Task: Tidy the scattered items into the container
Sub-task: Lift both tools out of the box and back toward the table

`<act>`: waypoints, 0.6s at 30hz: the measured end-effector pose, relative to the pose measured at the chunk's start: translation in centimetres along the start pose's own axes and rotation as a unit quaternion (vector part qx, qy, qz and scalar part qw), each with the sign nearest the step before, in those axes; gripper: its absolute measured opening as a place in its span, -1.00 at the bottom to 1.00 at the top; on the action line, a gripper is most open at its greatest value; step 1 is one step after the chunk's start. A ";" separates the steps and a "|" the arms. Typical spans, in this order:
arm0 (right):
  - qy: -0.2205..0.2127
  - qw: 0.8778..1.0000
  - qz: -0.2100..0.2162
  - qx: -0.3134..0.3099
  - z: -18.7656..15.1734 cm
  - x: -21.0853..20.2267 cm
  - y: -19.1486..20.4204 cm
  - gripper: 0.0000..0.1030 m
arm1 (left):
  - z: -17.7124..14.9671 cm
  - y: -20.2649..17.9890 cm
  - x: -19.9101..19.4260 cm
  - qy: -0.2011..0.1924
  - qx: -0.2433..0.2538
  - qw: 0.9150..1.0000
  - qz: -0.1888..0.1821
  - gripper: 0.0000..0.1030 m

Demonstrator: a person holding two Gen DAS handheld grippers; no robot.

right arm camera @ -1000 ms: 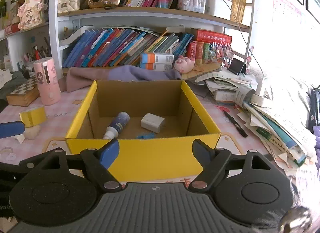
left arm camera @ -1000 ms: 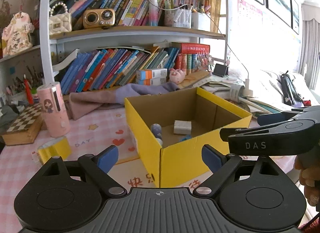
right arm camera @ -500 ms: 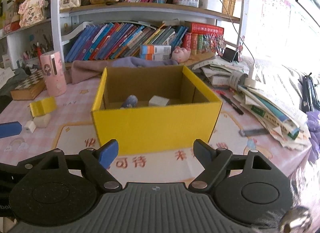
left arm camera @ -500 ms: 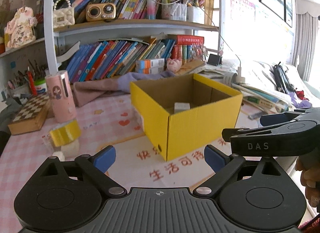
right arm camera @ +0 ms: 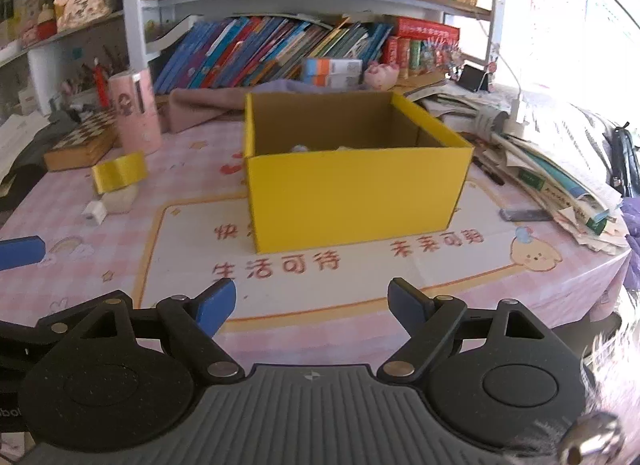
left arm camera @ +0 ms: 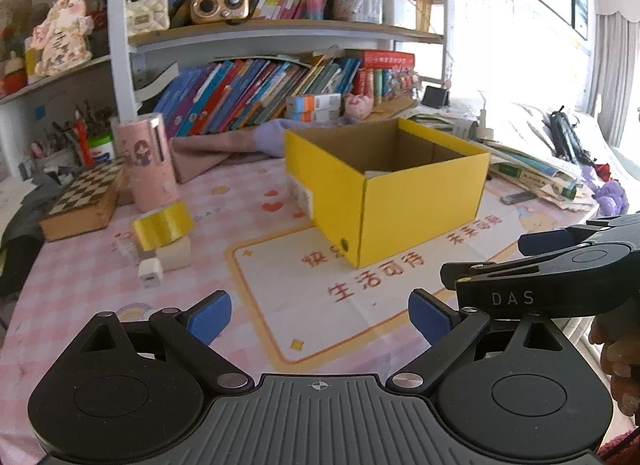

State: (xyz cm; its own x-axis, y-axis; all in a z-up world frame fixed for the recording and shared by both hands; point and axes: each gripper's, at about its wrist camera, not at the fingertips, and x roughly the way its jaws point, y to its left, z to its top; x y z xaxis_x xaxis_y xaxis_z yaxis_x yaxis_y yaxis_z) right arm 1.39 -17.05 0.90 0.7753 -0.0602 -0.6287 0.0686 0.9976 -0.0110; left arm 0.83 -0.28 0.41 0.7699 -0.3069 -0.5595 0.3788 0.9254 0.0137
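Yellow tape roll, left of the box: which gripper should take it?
Probably left. The yellow tape roll lies nearer the open left gripper; the right gripper faces the yellow box.

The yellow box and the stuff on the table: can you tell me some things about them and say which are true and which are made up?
1. The yellow box is open at the top. True.
2. The yellow tape roll is inside the box. False: it lies on the table, left of the box.
3. The right gripper is holding a bottle. False: its jaws are open with nothing between them.
4. A pink cylinder stands upright next to the chessboard box. True.
5. The left gripper is open and empty. True.
6. The box stands on the bookshelf. False: it stands on the table.
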 end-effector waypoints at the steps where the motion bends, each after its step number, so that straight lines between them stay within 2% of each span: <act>1: 0.002 1.000 0.003 -0.002 -0.1 0.0 0.3 0.61 | -0.2 0.3 -0.1 0.002 -0.002 1.000 0.005 0.88; 18: 0.015 0.997 0.062 -0.053 -0.2 0.1 5.7 0.61 | -2.0 4.5 -2.9 0.003 -0.054 0.996 0.070 0.88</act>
State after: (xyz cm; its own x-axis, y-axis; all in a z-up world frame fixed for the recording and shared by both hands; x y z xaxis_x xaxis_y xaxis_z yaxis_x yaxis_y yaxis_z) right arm 1.73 -11.39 0.62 0.7544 0.0627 -0.6535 -0.0940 0.9955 -0.0129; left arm -0.69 5.19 0.46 0.8074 -0.1725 -0.5642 0.2104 0.9776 0.0021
